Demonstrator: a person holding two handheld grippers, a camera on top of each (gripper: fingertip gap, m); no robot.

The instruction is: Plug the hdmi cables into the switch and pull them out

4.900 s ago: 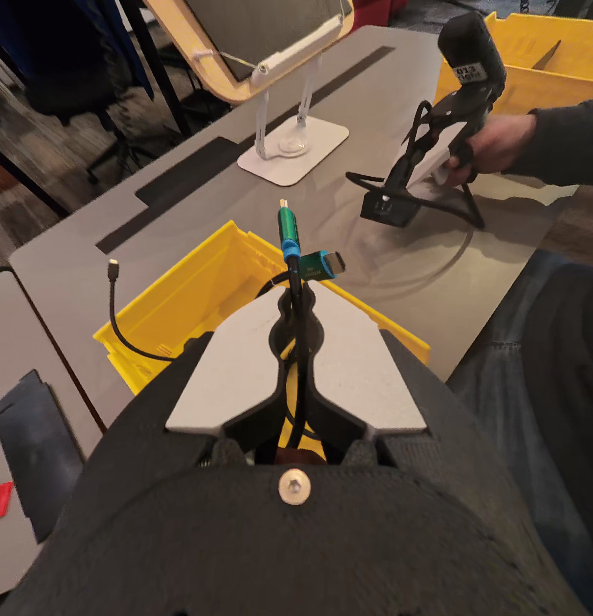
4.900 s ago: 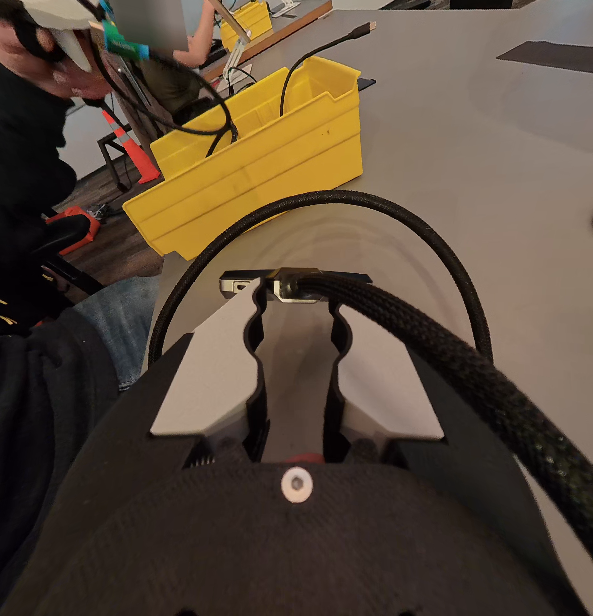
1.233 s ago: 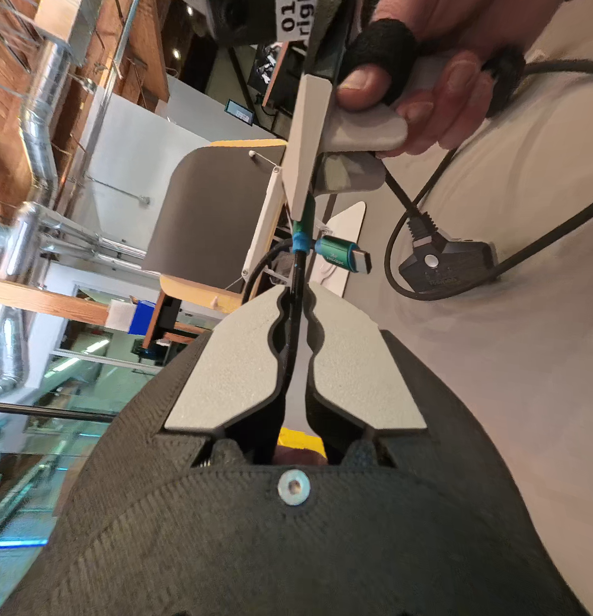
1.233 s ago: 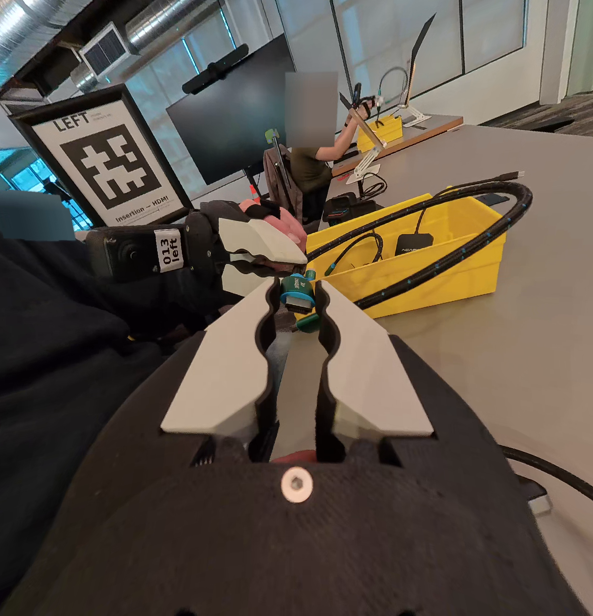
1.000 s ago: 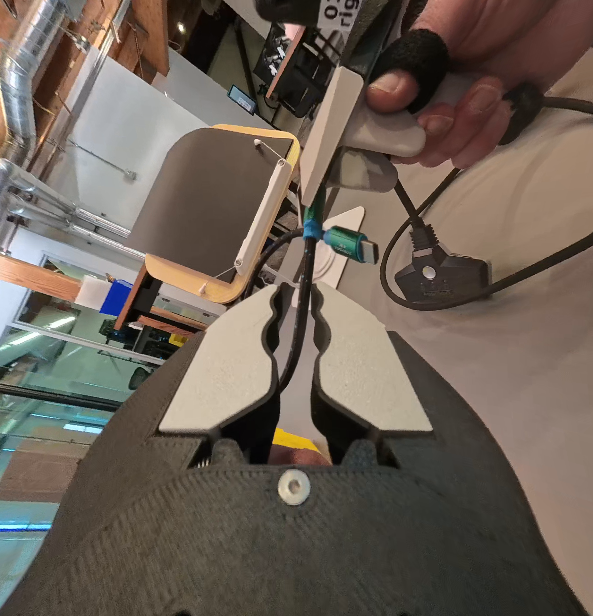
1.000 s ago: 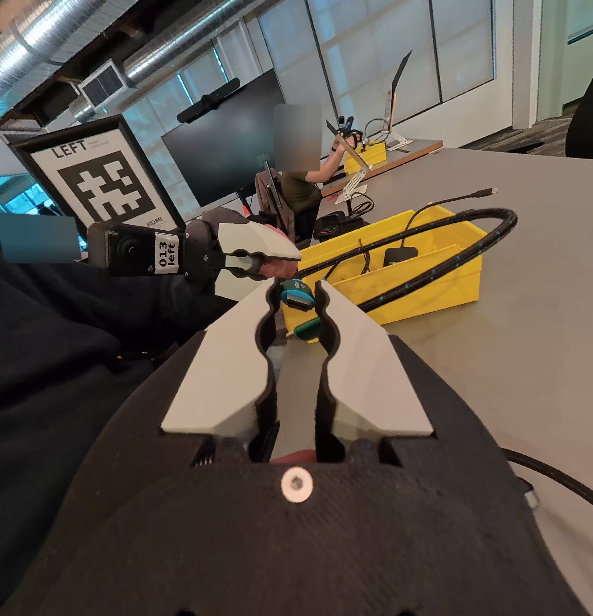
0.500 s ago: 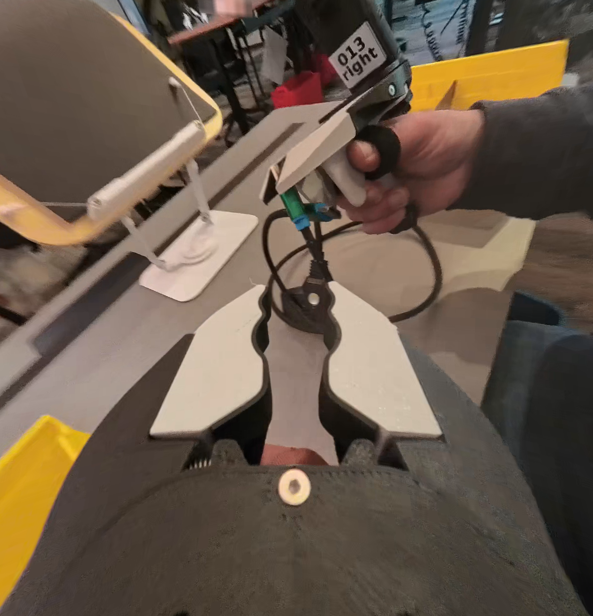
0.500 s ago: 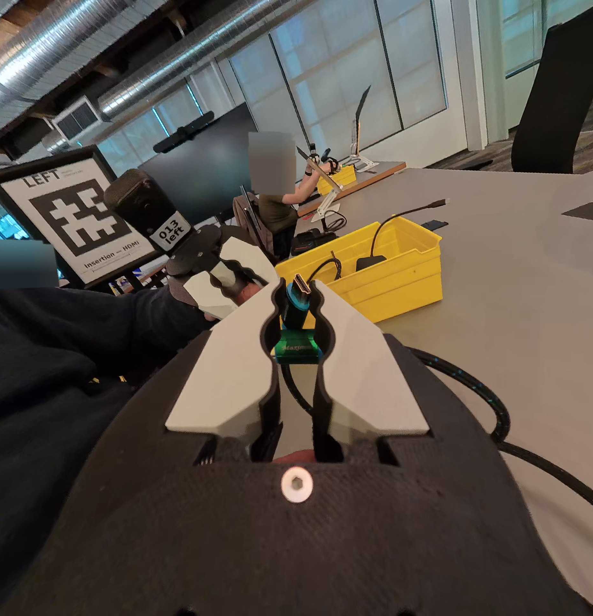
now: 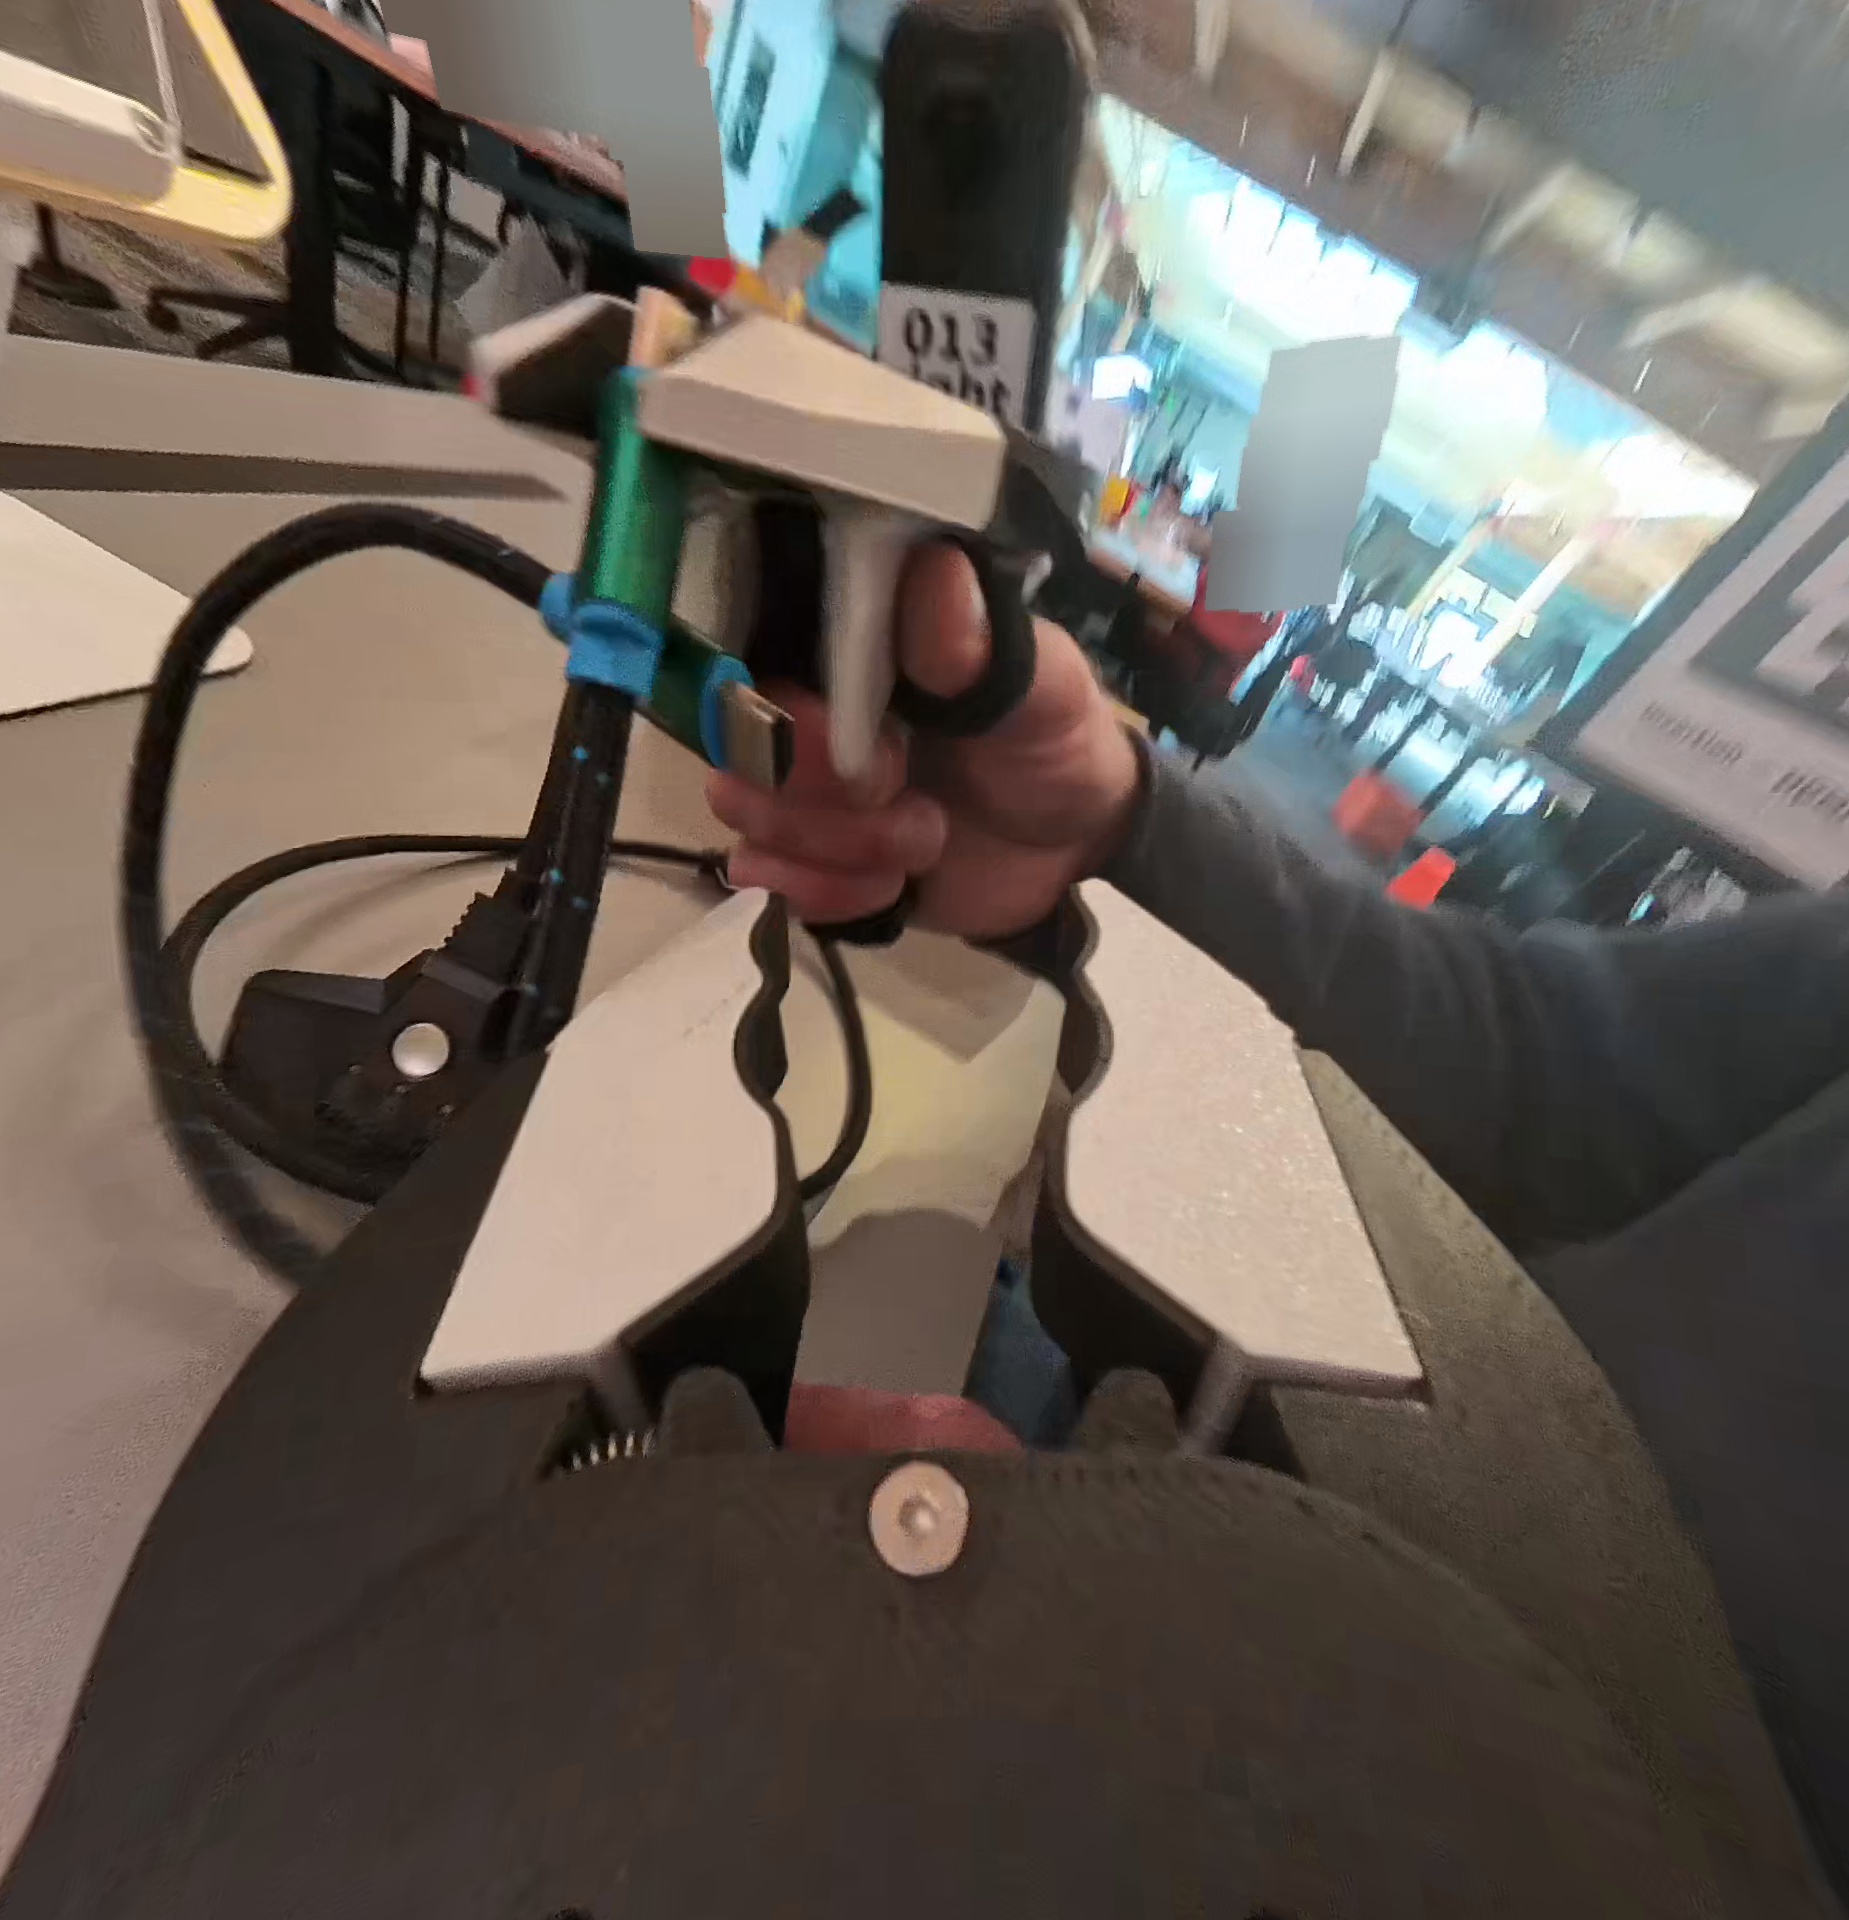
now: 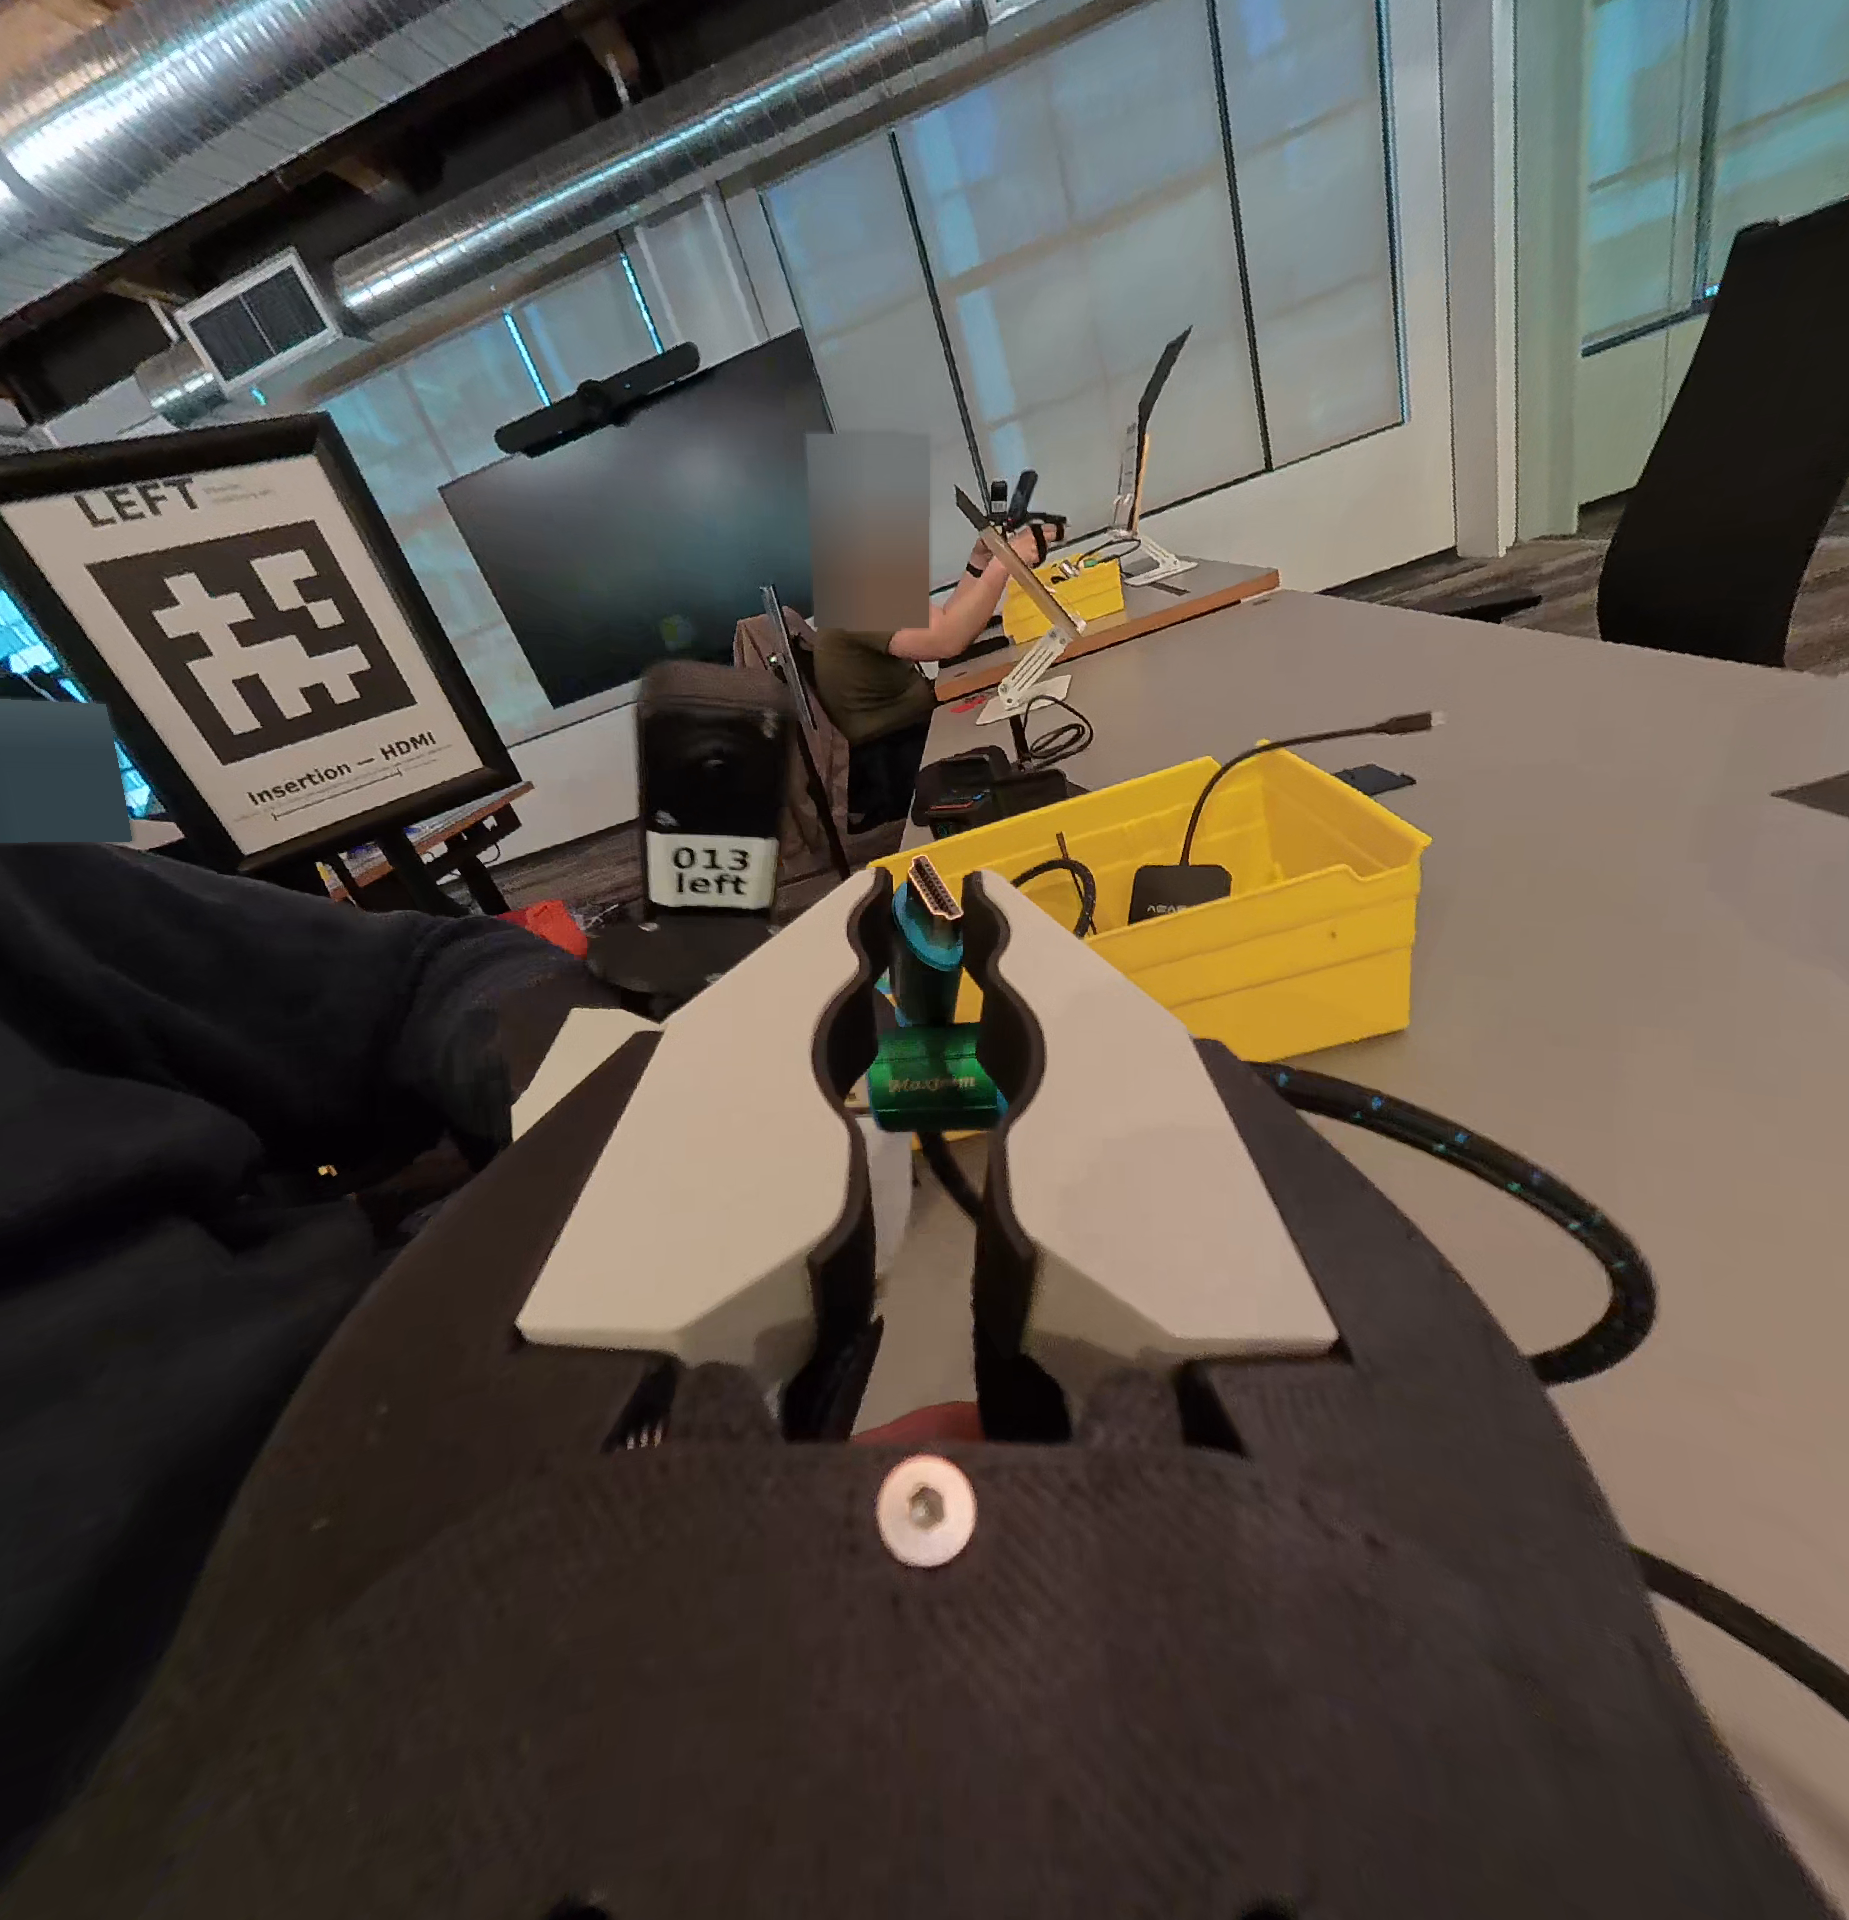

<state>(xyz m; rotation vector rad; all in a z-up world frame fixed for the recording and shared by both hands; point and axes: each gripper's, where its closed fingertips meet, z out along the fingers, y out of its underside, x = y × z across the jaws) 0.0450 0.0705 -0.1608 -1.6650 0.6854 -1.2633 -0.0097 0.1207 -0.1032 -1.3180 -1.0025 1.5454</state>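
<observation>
Green plug [image 10: 925,961] now in right tongs [image 10: 925,894], label unquoted

You sit in a big room with tall windows [image 10: 1086,312], shiny pipes [image 10: 400,125] overhead, a dark screen [image 10: 639,540] and a grey tabletop [image 10: 1626,935].

On the table [image 9: 359,717], the HDMI switch [image 9: 359,1070] lies at left in the left wrist view, a braided cable [image 9: 161,790] looping over and around it. Above and right of it, the right hand-held gripper [image 10: 925,914] grips an HDMI plug [image 9: 634,530], a second plug [image 9: 733,722] hanging just beneath. The left hand-held gripper [image 9: 925,935], jaws apart, sits nearest the camera. A parts bin [image 10: 1304,935] stands farther off on the table, with an adapter [image 10: 1174,894] inside.
</observation>
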